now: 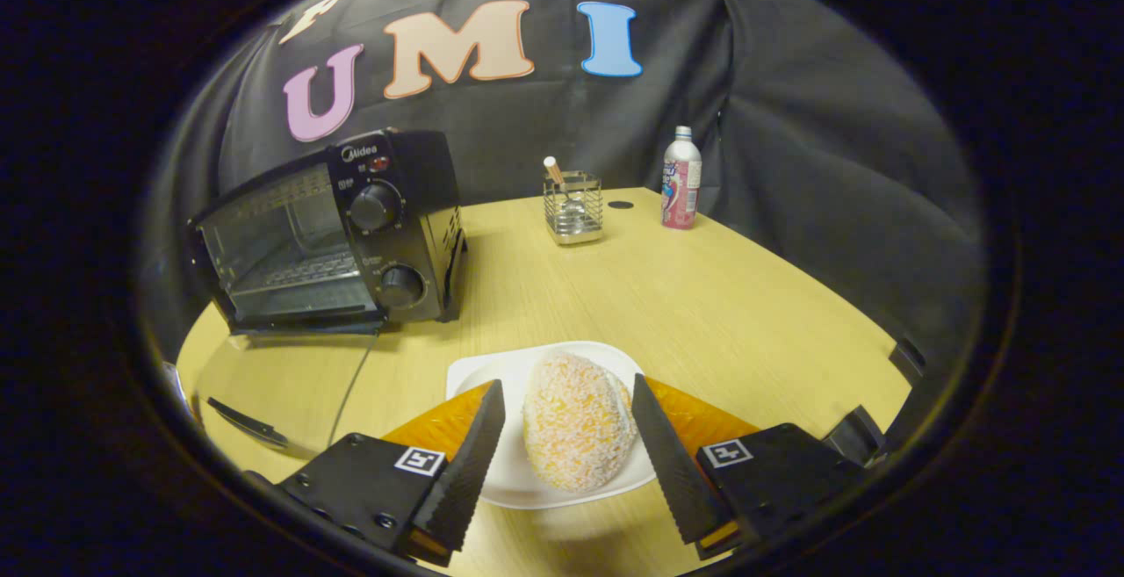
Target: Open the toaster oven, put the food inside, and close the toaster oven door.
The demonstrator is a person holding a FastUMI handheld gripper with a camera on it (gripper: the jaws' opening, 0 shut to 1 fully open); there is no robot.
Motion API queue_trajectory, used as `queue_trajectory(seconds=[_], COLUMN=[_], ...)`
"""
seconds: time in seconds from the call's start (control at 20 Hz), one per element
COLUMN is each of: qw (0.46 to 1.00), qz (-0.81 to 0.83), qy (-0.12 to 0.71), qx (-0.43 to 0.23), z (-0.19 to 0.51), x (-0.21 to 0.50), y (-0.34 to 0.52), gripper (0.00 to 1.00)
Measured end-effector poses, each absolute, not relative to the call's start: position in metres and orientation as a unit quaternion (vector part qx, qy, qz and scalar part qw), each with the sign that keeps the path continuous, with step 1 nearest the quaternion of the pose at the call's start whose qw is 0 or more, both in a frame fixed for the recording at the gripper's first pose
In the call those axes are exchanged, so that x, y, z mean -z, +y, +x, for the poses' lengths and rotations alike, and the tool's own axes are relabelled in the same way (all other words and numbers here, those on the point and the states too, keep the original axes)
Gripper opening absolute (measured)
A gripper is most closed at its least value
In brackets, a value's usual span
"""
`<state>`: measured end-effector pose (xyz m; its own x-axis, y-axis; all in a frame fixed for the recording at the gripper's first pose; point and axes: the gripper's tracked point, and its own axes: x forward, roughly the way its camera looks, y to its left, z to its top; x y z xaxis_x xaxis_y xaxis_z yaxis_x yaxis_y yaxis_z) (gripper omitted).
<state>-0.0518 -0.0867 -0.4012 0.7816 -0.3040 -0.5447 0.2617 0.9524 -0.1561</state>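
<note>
1. The food (pixel 578 423), a round crumb-coated bun, sits on a white plate (pixel 479 377) on the bench (pixel 702 313), right between my fingers (pixel 569 454); I read that as the plate serving it up at a spot where I can come at it from either side

2. My fingers are spread, one on each flank of the bun, and I see a gap on both sides, so neither is pressing on it yet; I hold them wide so the soft crust is not dented before I commit to closing

3. The plate lies just under and ahead of the fingers, and the bun stands tall enough above its rim that I judge I can pinch it at mid-height without scraping the plate

4. The toaster oven (pixel 329 234) stands beyond the plate and off to the left, turned at an angle toward me. Its glass door (pixel 263 388) appears already dropped flat onto the bench, with the handle (pixel 248 423) at the near edge, which leaves the rack open for loading; so I take opening as done, and picking up the food as the step in hand

5. Well apart at the back of the bench stand a wire holder (pixel 572 208) and a bottle (pixel 680 180), clear of the path from plate to oven

6. My worry is that the lowered door lies between plate and rack, so I would carry the bun above it
</note>
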Motion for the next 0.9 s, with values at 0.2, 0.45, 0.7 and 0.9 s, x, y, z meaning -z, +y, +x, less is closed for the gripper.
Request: queue_trajectory(seconds=[0.2, 0.45, 0.7, 0.9], qw=[0.934, 0.933, 0.937, 0.948], qz=[-0.063, -0.05, -0.035, -0.025], qy=[0.313, 0.313, 0.307, 0.291], qx=[0.16, 0.171, 0.161, 0.125], z=[-0.055, -0.058, -0.065, -0.072], x=[0.411, 0.414, 0.411, 0.394], y=[-0.098, -0.106, -0.095, -0.063], gripper=[0.89, 0.86, 0.75, 0.65])
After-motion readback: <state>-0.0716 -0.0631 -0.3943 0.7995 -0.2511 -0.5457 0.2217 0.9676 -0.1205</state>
